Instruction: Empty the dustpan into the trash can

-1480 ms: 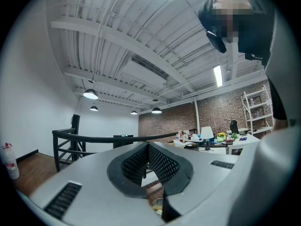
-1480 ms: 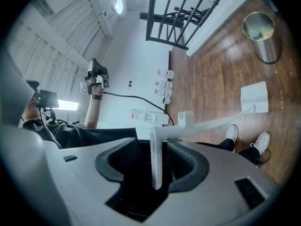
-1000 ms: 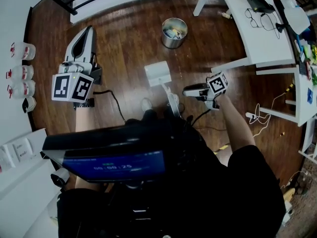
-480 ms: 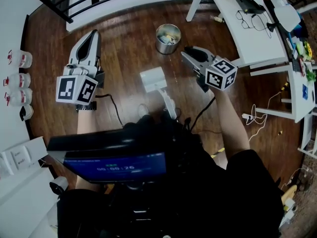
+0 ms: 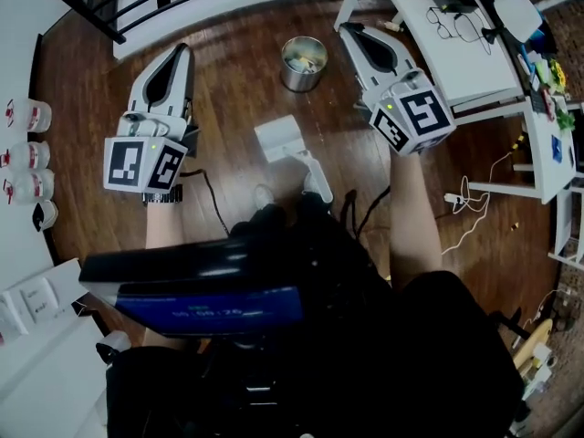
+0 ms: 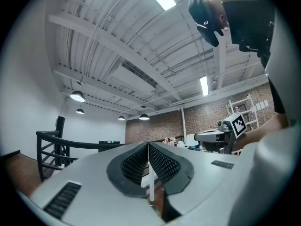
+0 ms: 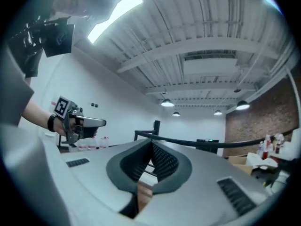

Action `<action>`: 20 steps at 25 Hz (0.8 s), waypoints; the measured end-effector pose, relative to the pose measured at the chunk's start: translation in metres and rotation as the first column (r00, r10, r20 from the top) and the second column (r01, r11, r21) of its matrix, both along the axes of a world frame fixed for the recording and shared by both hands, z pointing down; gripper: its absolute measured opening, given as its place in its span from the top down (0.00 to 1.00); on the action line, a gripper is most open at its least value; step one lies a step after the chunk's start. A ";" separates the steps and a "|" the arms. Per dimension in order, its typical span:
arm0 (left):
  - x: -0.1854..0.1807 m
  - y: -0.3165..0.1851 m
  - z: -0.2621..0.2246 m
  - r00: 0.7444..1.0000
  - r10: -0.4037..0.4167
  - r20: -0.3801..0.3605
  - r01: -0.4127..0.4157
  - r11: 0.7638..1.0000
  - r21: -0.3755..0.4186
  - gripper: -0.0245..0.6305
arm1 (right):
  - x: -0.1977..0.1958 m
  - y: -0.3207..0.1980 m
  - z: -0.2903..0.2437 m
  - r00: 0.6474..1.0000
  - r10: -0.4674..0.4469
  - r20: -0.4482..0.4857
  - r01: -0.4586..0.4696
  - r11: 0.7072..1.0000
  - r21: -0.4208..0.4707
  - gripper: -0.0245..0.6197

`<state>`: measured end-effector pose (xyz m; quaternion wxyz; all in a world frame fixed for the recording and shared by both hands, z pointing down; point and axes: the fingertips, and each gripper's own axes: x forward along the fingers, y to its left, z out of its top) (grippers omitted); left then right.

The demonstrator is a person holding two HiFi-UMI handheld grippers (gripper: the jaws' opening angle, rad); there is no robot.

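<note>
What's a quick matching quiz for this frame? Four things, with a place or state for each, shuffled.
1 dustpan
2 trash can
3 left gripper
4 glasses

A on the white table
B shut, nothing held
C white, on the wood floor
D metal, litter inside

Pairs: 1-C, 2-D, 3-B, 4-A

Noted: the person wears black short-sleeved clothing (image 5: 438, 336) with a blue-lit screen (image 5: 210, 304) at six o'clock, and the left gripper (image 5: 181, 51) at ten o'clock and right gripper (image 5: 351, 28) at one o'clock are white-grey tapered shells with black ribbed pads (image 6: 162, 164), black-and-white marker cubes (image 5: 139, 162) and black cables (image 5: 212, 194).
</note>
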<state>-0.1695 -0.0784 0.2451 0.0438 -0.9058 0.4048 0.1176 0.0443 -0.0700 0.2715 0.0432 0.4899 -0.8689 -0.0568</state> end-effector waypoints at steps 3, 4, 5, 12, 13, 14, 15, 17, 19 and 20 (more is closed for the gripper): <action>-0.002 0.006 -0.002 0.999 0.031 -0.025 -0.031 1.000 0.000 0.96 | 0.011 0.010 -0.004 0.994 0.059 -0.093 -0.056 0.998 0.036 0.96; -0.001 0.009 -0.002 0.999 0.039 -0.025 -0.039 0.999 0.001 0.96 | 0.010 0.015 -0.001 0.991 0.034 -0.126 -0.031 0.999 0.024 0.96; 0.001 0.011 -0.001 0.999 0.045 -0.024 -0.045 0.999 0.002 0.96 | 0.009 0.022 0.003 0.988 -0.007 -0.152 0.007 1.000 0.003 0.96; 0.008 0.044 -0.010 0.999 0.034 -0.029 -0.034 0.999 0.018 0.96 | -0.004 0.069 0.003 0.964 -0.255 -0.079 0.246 0.964 -0.105 0.96; 0.011 0.050 -0.012 0.999 0.031 -0.030 -0.030 0.999 0.023 0.96 | -0.005 0.075 0.000 0.958 -0.279 -0.060 0.272 0.956 -0.109 0.96; 0.016 0.057 -0.014 0.999 0.028 -0.030 -0.027 0.999 0.028 0.96 | -0.004 0.082 -0.003 0.954 -0.297 -0.047 0.291 0.950 -0.109 0.96; 0.021 0.065 -0.015 0.999 0.025 -0.028 -0.024 0.999 0.032 0.96 | -0.003 0.089 -0.005 0.950 -0.309 -0.039 0.303 0.947 -0.106 0.96; 0.035 0.085 -0.017 1.000 0.011 -0.023 -0.010 0.999 0.038 0.96 | 0.003 0.107 -0.008 0.947 -0.321 -0.029 0.317 0.944 -0.094 0.96; 0.050 0.108 -0.018 1.000 -0.014 -0.019 0.015 0.999 0.040 0.96 | 0.011 0.127 -0.006 0.943 -0.333 -0.021 0.330 0.940 -0.090 0.96; 0.058 0.121 -0.018 0.999 -0.027 -0.019 0.028 0.999 0.040 0.96 | 0.015 0.139 -0.003 0.940 -0.342 -0.019 0.339 0.936 -0.094 0.96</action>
